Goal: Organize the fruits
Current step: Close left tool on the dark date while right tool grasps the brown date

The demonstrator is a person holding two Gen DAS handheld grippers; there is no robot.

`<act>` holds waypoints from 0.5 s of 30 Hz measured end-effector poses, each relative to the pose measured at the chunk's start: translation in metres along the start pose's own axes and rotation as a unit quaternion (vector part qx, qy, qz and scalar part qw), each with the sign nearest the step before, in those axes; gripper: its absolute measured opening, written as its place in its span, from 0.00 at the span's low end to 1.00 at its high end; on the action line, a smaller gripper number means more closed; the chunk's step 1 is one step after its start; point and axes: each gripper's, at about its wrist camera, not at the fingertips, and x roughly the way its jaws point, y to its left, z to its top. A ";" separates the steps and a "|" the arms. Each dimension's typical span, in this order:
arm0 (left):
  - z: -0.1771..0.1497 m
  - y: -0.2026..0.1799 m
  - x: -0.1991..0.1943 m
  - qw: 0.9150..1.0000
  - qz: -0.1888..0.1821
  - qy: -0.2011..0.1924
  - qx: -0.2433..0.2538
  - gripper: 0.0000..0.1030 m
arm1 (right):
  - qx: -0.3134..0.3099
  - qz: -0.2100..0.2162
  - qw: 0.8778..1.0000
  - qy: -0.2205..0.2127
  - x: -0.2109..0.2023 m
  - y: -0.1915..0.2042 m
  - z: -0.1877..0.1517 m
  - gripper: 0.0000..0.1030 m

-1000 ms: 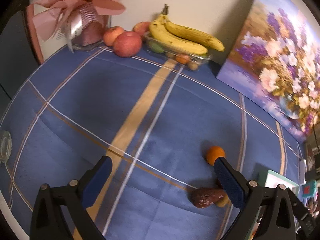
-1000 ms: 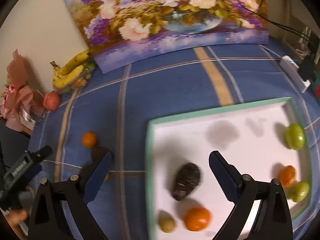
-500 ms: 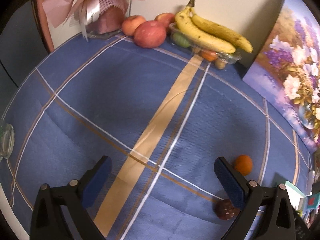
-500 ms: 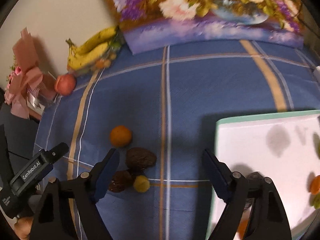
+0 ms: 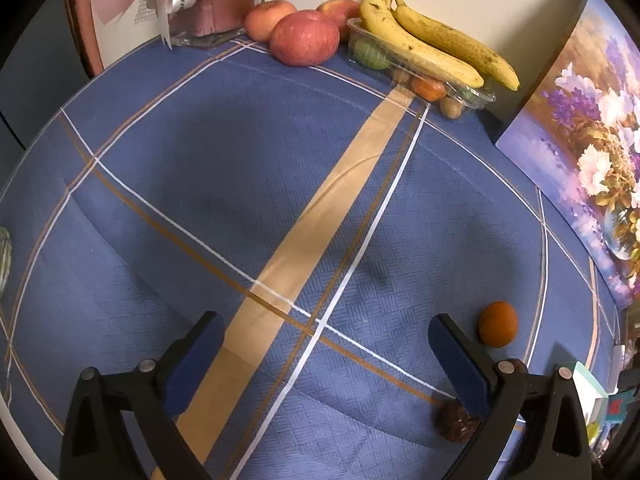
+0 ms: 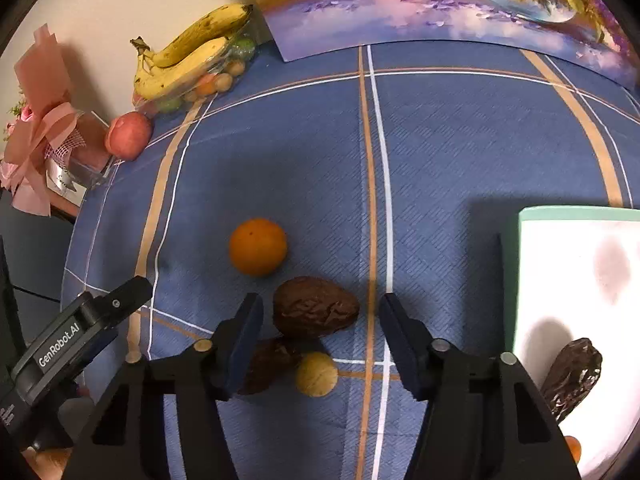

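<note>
right gripper (image 6: 320, 320): jaws closing, astride brown fruit (image 6: 315, 307), untouched | left gripper (image 5: 320, 352): spread, empty

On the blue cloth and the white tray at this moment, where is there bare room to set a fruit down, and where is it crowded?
Bare: the cloth between the apples and the left gripper, and the white tray around the dark fruit lying on it. Crowded: by the right gripper, where the orange, brown fruit and a small yellow fruit cluster; also the banana tray corner.
</note>
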 end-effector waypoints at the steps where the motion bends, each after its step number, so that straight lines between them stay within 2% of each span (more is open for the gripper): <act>1: 0.000 0.000 0.000 1.000 0.000 0.000 0.000 1.00 | 0.000 0.002 1.000 0.000 0.000 0.000 0.000 0.52; 4: -0.001 -0.002 -0.001 1.000 -0.004 0.000 0.004 1.00 | 0.004 0.008 1.000 0.001 0.000 -0.001 -0.002 0.46; 15: -0.007 -0.014 -0.005 0.998 -0.058 0.016 -0.009 0.99 | 0.024 0.016 0.999 -0.017 -0.020 -0.014 -0.004 0.46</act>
